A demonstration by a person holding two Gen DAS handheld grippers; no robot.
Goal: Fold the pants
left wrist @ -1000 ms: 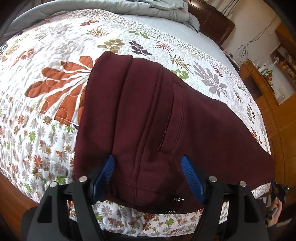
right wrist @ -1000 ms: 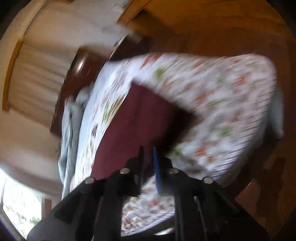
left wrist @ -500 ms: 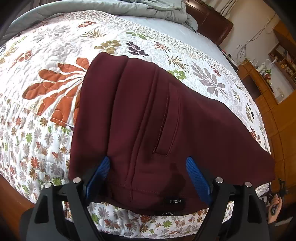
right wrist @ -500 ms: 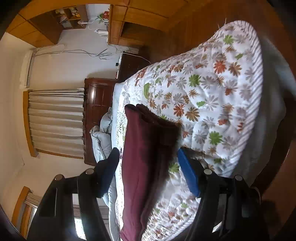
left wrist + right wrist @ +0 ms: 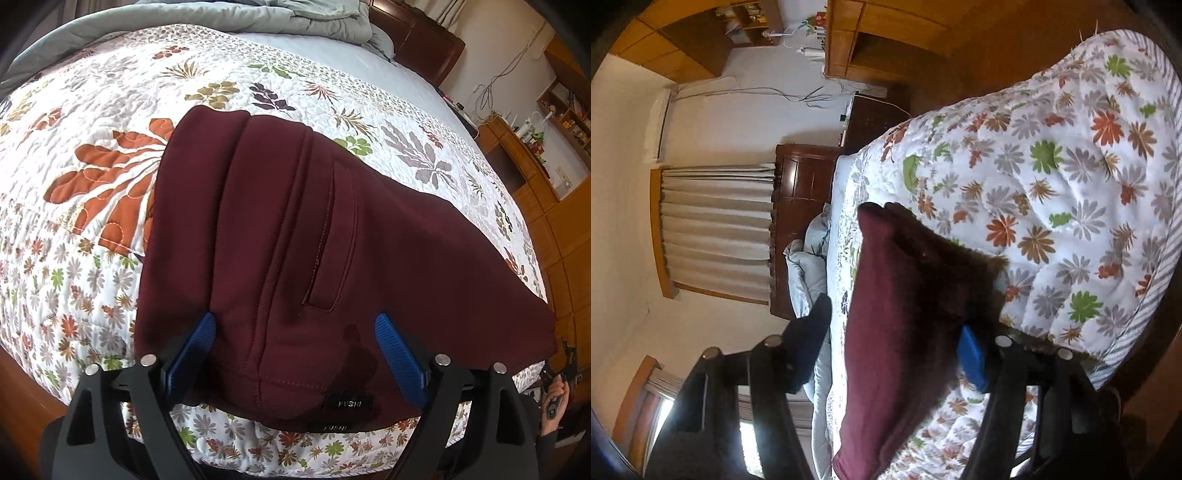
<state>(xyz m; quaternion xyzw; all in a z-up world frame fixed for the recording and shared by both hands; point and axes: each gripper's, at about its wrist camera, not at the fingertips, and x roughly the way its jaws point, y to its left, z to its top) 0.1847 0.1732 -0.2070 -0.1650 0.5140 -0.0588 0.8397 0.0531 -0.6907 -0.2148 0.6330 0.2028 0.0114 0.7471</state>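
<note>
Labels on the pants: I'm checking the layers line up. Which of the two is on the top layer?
The brighter label, higher in view; the dimmer label peeks out below that layer.

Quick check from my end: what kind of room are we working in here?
Almost certainly a home bedroom: a bed with a floral quilt, a dark wooden headboard and curtains. The maroon pants lie on the quilt.
</note>
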